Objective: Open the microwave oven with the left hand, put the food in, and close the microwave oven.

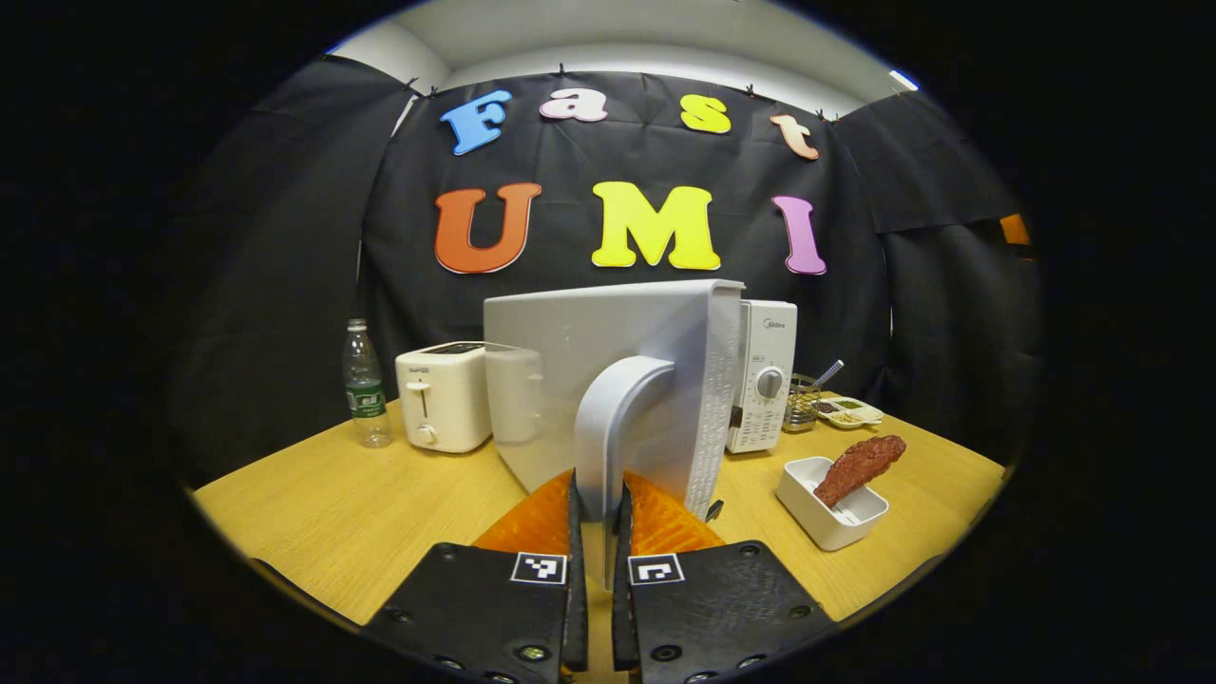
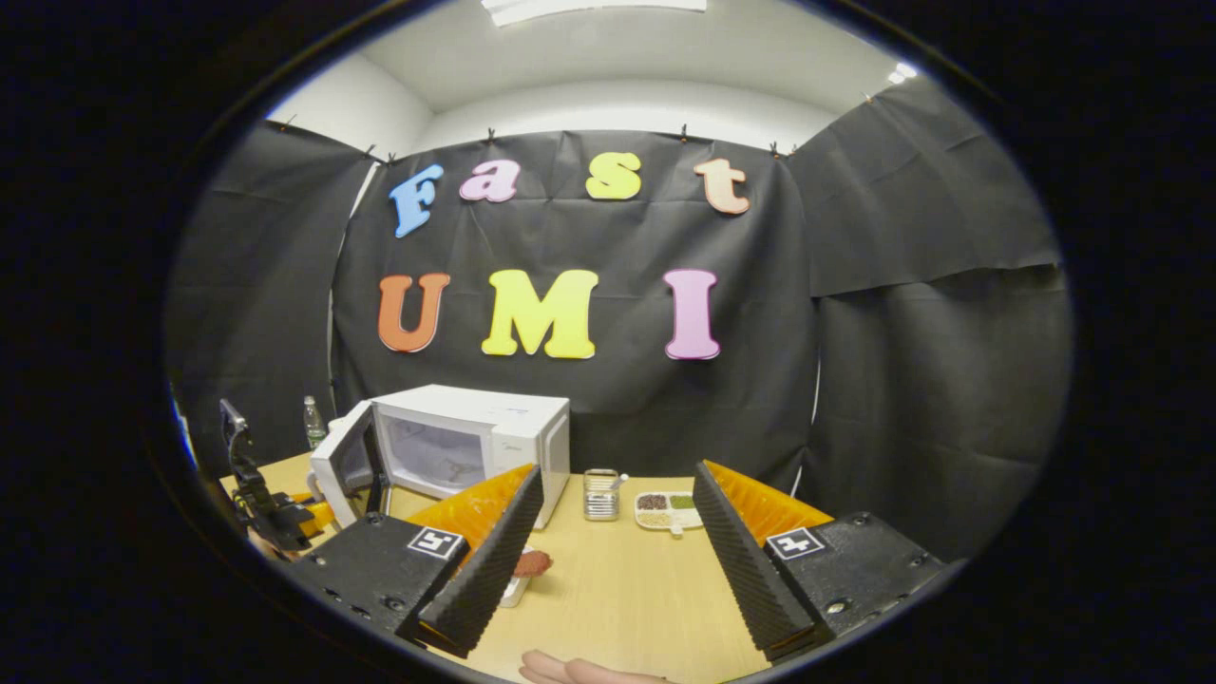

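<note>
On the wooden table (image 1: 313, 513), going left to right in the left gripper view: a water bottle (image 1: 364, 385) near the far left edge, a white toaster (image 1: 443, 396) beside it, then the microwave oven (image 1: 765, 375) with its door (image 1: 608, 380) swung open. The left gripper (image 1: 598, 518) is clamped on the door handle (image 1: 613, 418), both fingers pressing it. Right of that, a white dish (image 1: 831, 503) holds the reddish food (image 1: 860, 467). The right gripper (image 2: 617, 541) hangs wide open, holding nothing, over the table's near edge.
</note>
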Tool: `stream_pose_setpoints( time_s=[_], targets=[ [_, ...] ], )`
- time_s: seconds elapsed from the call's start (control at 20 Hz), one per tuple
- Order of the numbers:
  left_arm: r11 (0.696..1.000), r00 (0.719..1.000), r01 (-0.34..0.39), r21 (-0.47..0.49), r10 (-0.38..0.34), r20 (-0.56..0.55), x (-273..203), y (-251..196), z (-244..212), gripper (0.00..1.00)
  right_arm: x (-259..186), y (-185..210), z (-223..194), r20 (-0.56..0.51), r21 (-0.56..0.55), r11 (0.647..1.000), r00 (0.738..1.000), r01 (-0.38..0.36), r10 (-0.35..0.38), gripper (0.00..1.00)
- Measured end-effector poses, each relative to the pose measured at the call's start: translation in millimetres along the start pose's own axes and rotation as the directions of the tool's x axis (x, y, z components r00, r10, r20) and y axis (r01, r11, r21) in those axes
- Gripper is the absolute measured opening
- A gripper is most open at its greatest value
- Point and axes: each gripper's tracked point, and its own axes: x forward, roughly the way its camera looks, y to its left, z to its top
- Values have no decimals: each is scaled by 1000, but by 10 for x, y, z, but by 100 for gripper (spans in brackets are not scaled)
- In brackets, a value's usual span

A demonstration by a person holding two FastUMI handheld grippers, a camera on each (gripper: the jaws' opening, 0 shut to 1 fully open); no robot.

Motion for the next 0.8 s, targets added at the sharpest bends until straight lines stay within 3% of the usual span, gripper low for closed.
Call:
stream_pose_setpoints(
  time_s=[0.05,0.1,0.15,0.2,0.3,0.35,0.4,0.45,0.5,0.55,0.6,0.8],
  targets=[
    [1000,999,3,-16,-4,-34,-91,131,-90,7,3,35,-25,-6,1,1000,1000,-4,4,96],
    [1000,998,3,-30,-5,-57,-163,239,-147,19,10,73,-46,-14,4,1000,1000,-7,7,100],
    [999,998,-4,-33,1,-65,-227,372,-207,24,15,118,-52,-20,6,1000,1000,-11,11,100],
    [1000,998,-3,-28,1,-68,-302,488,-240,35,28,158,-54,-24,7,1000,1000,-15,15,96],
    [1000,998,-19,-9,19,-54,-494,716,-213,70,65,233,-69,-33,1,1000,999,-22,22,100],
    [999,998,-54,2,54,-37,-542,884,-163,74,93,264,-80,-36,-4,1000,999,-23,23,100],
    [997,996,-78,0,78,-31,-616,1024,-127,94,122,294,-81,-42,-12,1000,999,-23,22,96],
    [997,997,-76,-12,76,-34,-664,1073,-105,86,156,326,-93,-48,-20,999,999,-26,25,96],
    [996,996,-83,-15,82,-30,-743,1114,-58,93,194,364,-101,-54,-25,999,998,-31,30,100],
    [994,994,-108,-9,108,-22,-815,1194,2,81,234,394,-123,-61,-28,999,998,-36,35,96],
    [992,992,-128,4,128,-20,-877,1255,57,94,274,427,-138,-72,-30,999,997,-44,42,96],
    [987,987,-161,-3,161,11,-1151,1281,393,94,484,476,-273,-135,-49,996,989,-72,65,100]
  ],
)
